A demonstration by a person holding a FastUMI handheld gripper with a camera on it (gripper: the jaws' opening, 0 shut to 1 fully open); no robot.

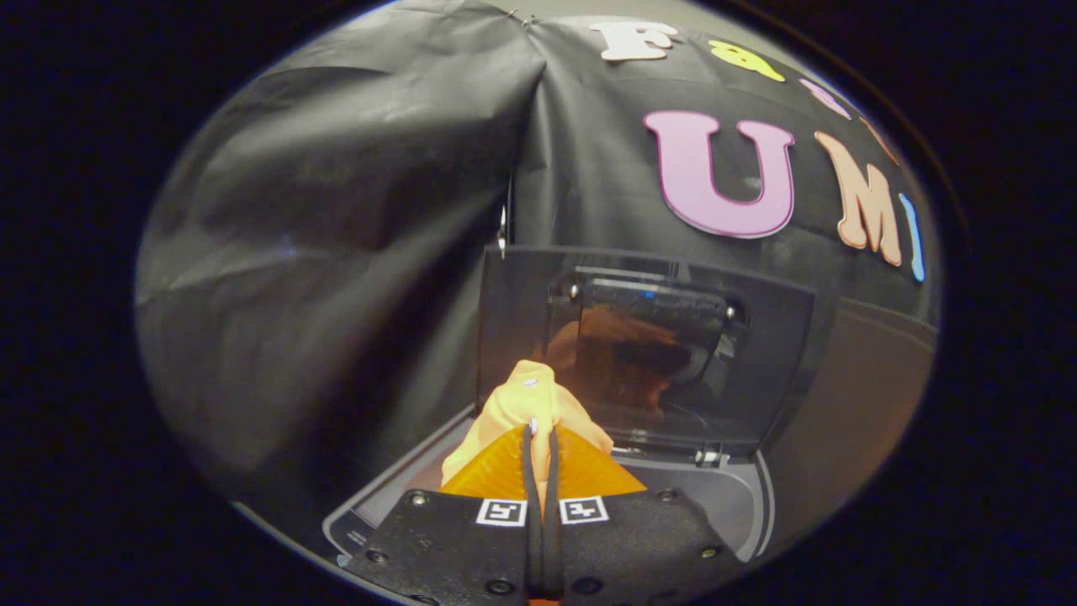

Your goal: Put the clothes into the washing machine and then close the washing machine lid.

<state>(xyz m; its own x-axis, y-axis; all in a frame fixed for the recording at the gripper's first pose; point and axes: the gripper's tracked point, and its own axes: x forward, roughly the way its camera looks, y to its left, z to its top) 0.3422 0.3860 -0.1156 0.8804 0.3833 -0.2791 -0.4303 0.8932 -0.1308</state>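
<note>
My gripper is shut on a yellow-orange garment, both fingers pinching a bunched fold of it. The cloth sticks up just ahead of the fingertips and hangs down on either side of them. It hangs above the top of the washing machine, a grey top-loader whose rim shows under and around the fingers. The dark see-through lid stands upright just beyond the garment and mirrors the orange cloth. The drum opening is hidden beneath the fingers and the cloth.
Black cloth walls close in behind and to the left of the machine, meeting in a corner right behind the lid. A brownish surface lies to the right of the machine.
</note>
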